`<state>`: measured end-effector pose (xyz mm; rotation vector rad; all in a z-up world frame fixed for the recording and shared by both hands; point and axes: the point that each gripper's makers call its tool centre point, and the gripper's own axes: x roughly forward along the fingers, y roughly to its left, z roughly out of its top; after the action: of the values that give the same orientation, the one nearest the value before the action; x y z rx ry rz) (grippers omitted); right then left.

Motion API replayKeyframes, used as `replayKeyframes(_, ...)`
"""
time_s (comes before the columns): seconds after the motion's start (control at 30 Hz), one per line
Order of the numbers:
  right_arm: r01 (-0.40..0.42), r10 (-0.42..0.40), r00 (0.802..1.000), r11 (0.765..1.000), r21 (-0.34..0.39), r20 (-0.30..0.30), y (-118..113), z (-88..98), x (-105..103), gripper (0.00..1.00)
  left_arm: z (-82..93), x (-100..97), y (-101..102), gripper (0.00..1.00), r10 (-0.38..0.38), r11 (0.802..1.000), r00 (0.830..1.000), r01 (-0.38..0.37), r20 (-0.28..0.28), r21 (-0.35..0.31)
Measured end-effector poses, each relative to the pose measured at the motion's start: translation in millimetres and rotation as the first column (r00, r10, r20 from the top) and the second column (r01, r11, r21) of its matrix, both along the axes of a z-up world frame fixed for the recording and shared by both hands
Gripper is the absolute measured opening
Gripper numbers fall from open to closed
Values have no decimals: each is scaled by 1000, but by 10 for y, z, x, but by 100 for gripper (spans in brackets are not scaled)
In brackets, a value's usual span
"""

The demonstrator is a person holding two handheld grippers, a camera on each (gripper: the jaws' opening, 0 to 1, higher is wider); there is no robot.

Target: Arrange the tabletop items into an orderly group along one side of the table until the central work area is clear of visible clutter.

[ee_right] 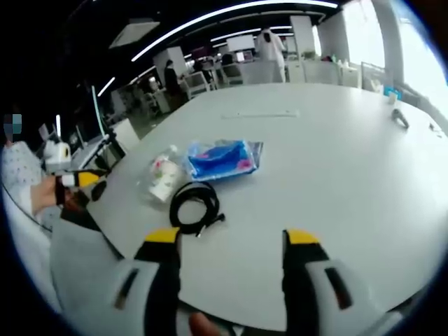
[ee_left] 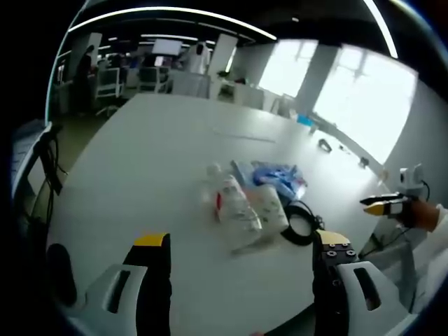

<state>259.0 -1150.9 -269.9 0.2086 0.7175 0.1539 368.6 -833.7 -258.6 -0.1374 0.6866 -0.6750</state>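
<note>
Step in hand: we judge this as the approach; nothing is gripped yet and the clutter sits in one loose cluster on the white bench (ee_left: 140, 154)
Left hand-held gripper (ee_left: 241, 252): jaws spread wide, nothing between them, hovering over the near part of the bench
Right hand-held gripper (ee_right: 233, 236): jaws likewise wide apart and empty, above bare bench surface near its edge
Plastic bottle (ee_left: 238, 206): lying on its side with a white and red label, ahead of the left hand-held gripper and slightly right of its centre line, apart from the jaws; in the right gripper view the plastic bottle (ee_right: 162, 175) lies ahead and to the left
Blue packet (ee_left: 276, 175): just behind the bottle, touching or overlapping it; in the right gripper view the blue packet (ee_right: 222, 158) lies flat beyond the cable
Black cable (ee_left: 299, 224): a coil just right of the bottle, close to the left gripper's right jaw; in the right gripper view the black cable (ee_right: 194, 204) is the nearest item, just ahead of the left jaw
Far items: small dark things (ee_right: 399, 117) lie well apart near the far edge; we cannot tell what they are
Next move: we think one gripper must reach forward and close on the nearest item, probably the cable, then carry it to one side
</note>
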Motion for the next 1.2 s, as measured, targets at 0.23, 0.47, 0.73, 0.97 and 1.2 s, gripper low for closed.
replayKeyframes(0.23, 4, -4, 1000, 1000, 1, -4, -17, -17, -10, 56, -21, -2, 8, 79, 7, 1000, 1000, -8, -10, -3)
replayKeyframes(0.47, 17, -17, 1000, 1000, 13, -4, -26, -32, -12, 56, -55, -2, 5, 79, 13, 1000, 1000, -13, -22, -7)
replayKeyframes(0.73, 16, -15, 1000, 1000, 11, -10, -8, -58, -15, 55, -70, 1, 32, 79, 18, 1000, 999, -18, -30, -9)
replayKeyframes(0.97, 11, -11, 1000, 1000, 8, -11, 4, -63, -11, 55, -79, 7, 29, 78, 18, 1000, 999, -18, -35, -10)
replayKeyframes(1.2, 3, -3, 1000, 1000, 0, -19, 14, -85, -16, 55, -93, 23, 20, 78, 21, 1000, 999, -22, -45, -14)
